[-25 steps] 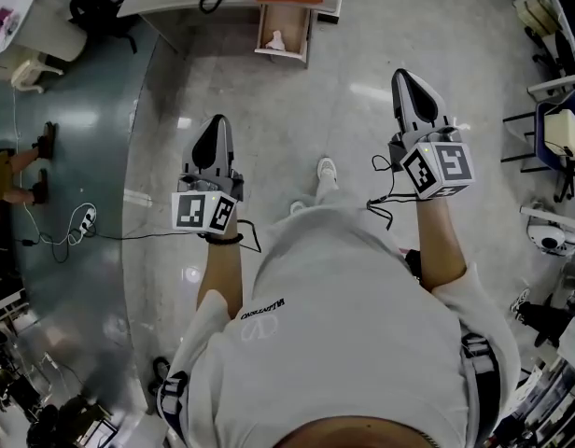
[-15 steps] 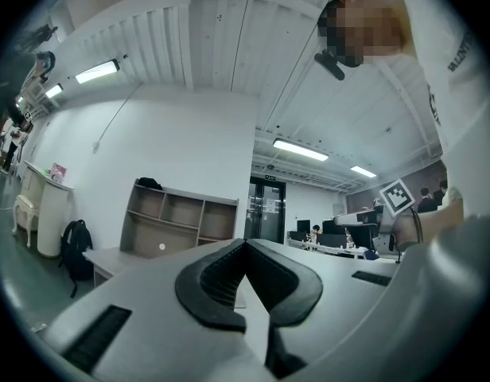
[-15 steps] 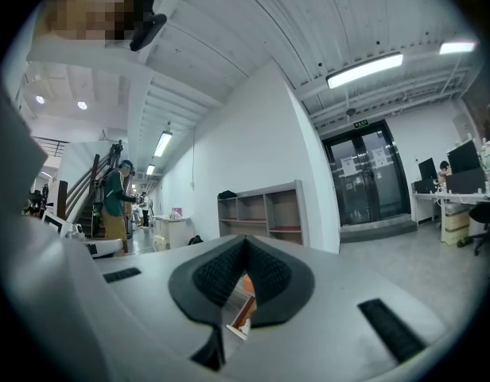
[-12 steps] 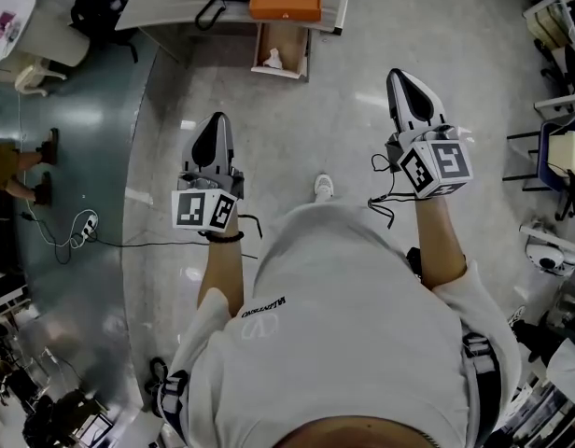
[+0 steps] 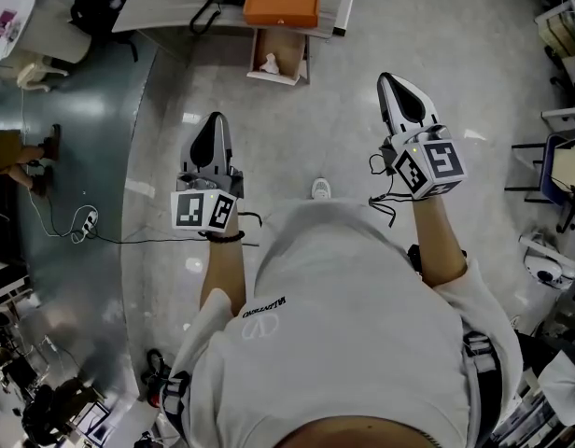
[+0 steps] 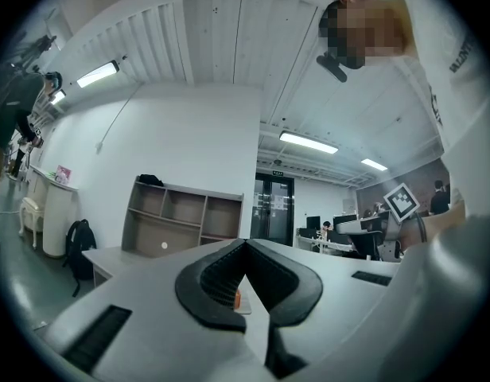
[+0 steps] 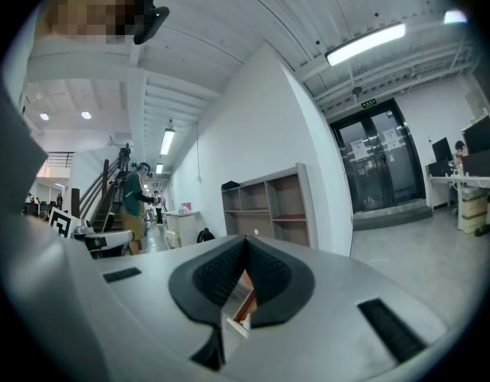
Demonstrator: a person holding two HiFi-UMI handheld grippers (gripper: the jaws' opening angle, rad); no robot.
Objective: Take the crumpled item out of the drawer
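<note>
In the head view an open drawer (image 5: 300, 56) sticks out from under a grey desk (image 5: 166, 4) at the top centre. A white crumpled item (image 5: 270, 63) lies inside it. Both grippers hang in the air over the floor, well short of the drawer. My left gripper (image 5: 215, 119) points up the frame, below and left of the drawer, jaws shut with nothing between them. My right gripper (image 5: 392, 82) is right of the drawer, also shut and empty. The left gripper view (image 6: 245, 243) and right gripper view (image 7: 245, 241) show the pads meeting at the tips.
An orange box (image 5: 282, 6) and a black handset (image 5: 206, 13) sit on the desk above the drawer. A power strip with a cable (image 5: 84, 220) lies on the floor at left, near a standing person (image 5: 17, 147). Chairs (image 5: 560, 147) crowd the right edge.
The desk and drawer have slid down the frame, nearer to me. Both grippers keep their raised pose and stay shut.
</note>
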